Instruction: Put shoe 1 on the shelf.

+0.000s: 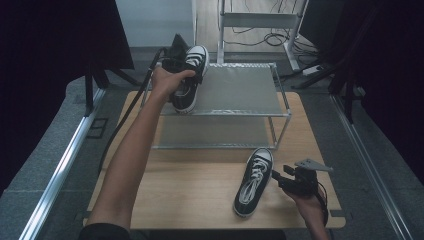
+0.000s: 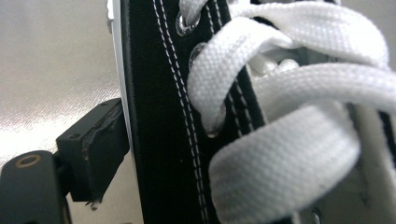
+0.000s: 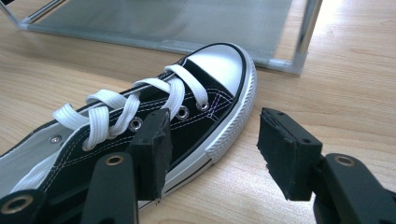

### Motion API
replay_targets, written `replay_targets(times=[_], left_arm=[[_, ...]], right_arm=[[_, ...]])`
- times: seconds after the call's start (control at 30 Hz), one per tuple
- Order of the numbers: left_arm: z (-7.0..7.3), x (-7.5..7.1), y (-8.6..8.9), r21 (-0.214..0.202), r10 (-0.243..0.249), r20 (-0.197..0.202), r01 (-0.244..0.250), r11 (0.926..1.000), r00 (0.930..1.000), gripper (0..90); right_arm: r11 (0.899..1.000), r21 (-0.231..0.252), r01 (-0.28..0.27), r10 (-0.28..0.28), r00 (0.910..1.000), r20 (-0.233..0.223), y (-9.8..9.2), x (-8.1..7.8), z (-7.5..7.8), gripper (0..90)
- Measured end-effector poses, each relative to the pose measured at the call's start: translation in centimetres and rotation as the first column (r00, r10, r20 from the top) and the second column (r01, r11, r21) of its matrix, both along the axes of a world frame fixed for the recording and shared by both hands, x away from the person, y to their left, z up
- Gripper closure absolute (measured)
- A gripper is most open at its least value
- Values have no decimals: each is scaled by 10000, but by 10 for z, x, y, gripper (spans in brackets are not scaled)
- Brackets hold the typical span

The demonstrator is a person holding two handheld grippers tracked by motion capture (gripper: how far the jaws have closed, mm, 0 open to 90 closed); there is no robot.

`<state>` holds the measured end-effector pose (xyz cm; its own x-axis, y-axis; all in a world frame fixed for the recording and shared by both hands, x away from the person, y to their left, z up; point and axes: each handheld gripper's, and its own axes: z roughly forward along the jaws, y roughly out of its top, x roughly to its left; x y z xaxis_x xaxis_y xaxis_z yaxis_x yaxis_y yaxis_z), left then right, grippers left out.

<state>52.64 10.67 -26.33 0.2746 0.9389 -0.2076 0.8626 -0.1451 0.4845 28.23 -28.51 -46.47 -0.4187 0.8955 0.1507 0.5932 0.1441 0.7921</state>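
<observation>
My left gripper (image 1: 176, 65) is mostly behind my left hand (image 1: 167, 80) in the high view, up at the left end of the silver two-tier metal shoe rack (image 1: 280, 87). It is clamped on a black canvas sneaker with white laces and white toe cap (image 1: 191, 80), which sits on the rack's top shelf at that left end, toe pointing away from me. The left gripper view gives what the high view can't: one black jaw pad pressed flat against the sneaker's white sole edge and black side (image 2: 159, 140), laces very close to the lens, grey shelf mesh behind. The other jaw is hidden by the shoe.

My right gripper (image 1: 280, 178) is held in my right hand (image 1: 312, 207), in front of the rack near its right end, low over the light wooden table (image 1: 200, 195). Its jaws stand wide apart (image 3: 212, 154), gripping nothing. A second, matching black-and-white sneaker (image 1: 254, 181) lies flat on the table just in front of the rack, toe toward it. The right gripper view shows this shoe (image 3: 154, 126) better: the left jaw overlaps its side near the eyelets, and I can't tell whether it touches; the right jaw is over bare wood beside the toe. The rack's lower shelf and corner post are just beyond the toe cap.
</observation>
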Motion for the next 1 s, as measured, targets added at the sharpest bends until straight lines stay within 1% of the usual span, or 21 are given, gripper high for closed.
replay_targets(times=[0.03, 0.07, 0.17, 0.27, 0.3, 0.37, 0.4, 0.53, 0.63, 0.67, 0.7, 0.77, 0.8, 0.83, 0.87, 0.9, 0.97, 1.0], left_arm=[[0, 0, 0, 0, 0, 0, 0, 10000, 10000, 132], [-2, 2, -2, -91, 95, -34, -95, 9999, 9999, 132], [-3, 5, -4, -92, 106, -94, -107, 9999, 9999, 132], [-4, 9, -8, -147, 236, -163, -238, 9996, 9996, 132], [-4, 11, -10, -89, 299, -171, -301, 9995, 9994, 132], [-5, 15, -14, -118, 434, -235, -436, 9990, 9988, 132], [-6, 18, -19, -151, 542, -295, -547, 9984, 9981, 131], [-8, 24, -25, -171, 672, -423, -680, 9975, 9968, 130], [-10, 29, -30, -33, 804, -509, -807, 9967, 9955, 130], [-12, 32, -33, 13, 908, -623, -909, 9959, 9939, 130], [-12, 32, -33, 13, 908, -623, -909, 9959, 9939, 129], [-14, 36, -34, 38, 1012, -788, -1012, 9949, 9917, 129], [-14, 36, -34, 38, 1012, -788, -1012, 9949, 9917, 129], [-15, 37, -35, 5, 1127, -780, -1130, 9936, 9906, 129], [-17, 40, -35, 197, 1196, -882, -1183, 9928, 9889, 129], [-17, 40, -35, 197, 1196, -882, -1183, 9928, 9889, 129], [-19, 42, -35, 279, 1324, -957, -1303, 9911, 9866, 129], [-21, 45, -36, 422, 1429, -1003, -1393, 9894, 9846, 129]], right_arm=[[10000, 0, 0, 0, 10000, 0, 0, 0, 0, 441], [10000, 8, 29, -29, 10000, -6, 0, 0, 0, 442], [10000, 5, 29, -29, 10000, 24, 0, 0, 0, 441], [10000, 20, 17, -17, 10000, 26, 0, -1, 0, 441], [10000, 22, 6, -6, 10000, 27, 0, -1, 0, 441], [10000, 17, -13, 13, 10000, 34, 0, -1, 0, 440], [10000, 22, -21, 21, 10000, 38, 0, -1, 1, 440], [10000, 42, -3, 3, 10000, 39, -1, -1, 1, 440], [10000, 74, 17, -18, 10000, 19, -1, -2, 1, 440], [10000, 66, 27, -27, 10000, 39, -2, -2, 2, 440], [10000, 66, 27, -27, 10000, 39, -2, -2, 2, 440], [10000, 56, 47, -47, 10000, 78, -3, -2, 2, 441], [10000, 56, 47, -47, 10000, 78, -3, -2, 2, 441], [10000, 55, 53, -53, 10000, 77, -3, -2, 2, 441], [10000, 45, 44, -44, 10000, 76, -3, -2, 2, 441], [10000, 45, 44, -44, 10000, 76, -3, -2, 2, 441], [10000, 46, 54, -54, 10000, 34, -2, -2, 1, 441], [10000, 45, 53, -53, 10000, 33, -2, -2, 1, 442]])
